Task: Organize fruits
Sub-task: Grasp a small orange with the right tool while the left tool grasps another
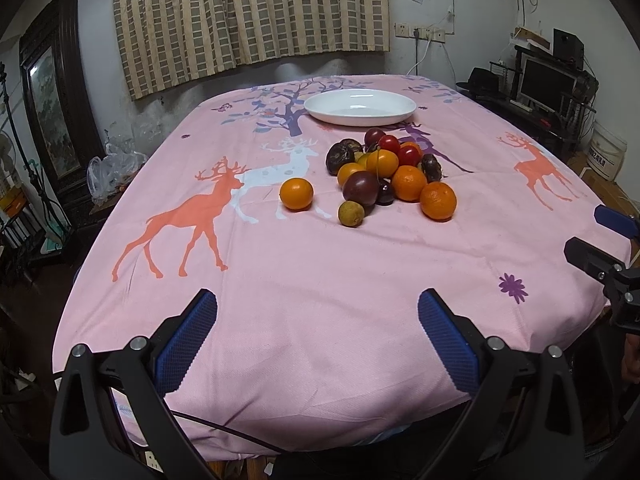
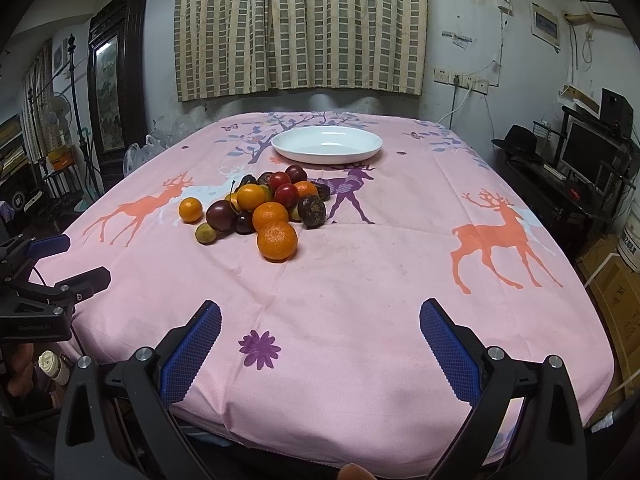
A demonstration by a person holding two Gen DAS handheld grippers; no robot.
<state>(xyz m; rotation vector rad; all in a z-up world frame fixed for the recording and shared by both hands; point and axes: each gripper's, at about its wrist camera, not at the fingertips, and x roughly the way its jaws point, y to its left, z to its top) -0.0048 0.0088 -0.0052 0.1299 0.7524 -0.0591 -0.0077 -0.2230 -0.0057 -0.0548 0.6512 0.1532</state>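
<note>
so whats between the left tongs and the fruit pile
Nothing but bare pink tablecloth: in the left wrist view the open left tongs face the fruit pile across an unbroken stretch of cloth.

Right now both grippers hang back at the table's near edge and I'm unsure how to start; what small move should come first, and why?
Probably ease the open left gripper forward toward the lone orange. It sits apart from the fruit pile, on that gripper's side, so closing on it shouldn't disturb the rest. The white plate behind the pile holds nothing. The right gripper is open too.
</note>
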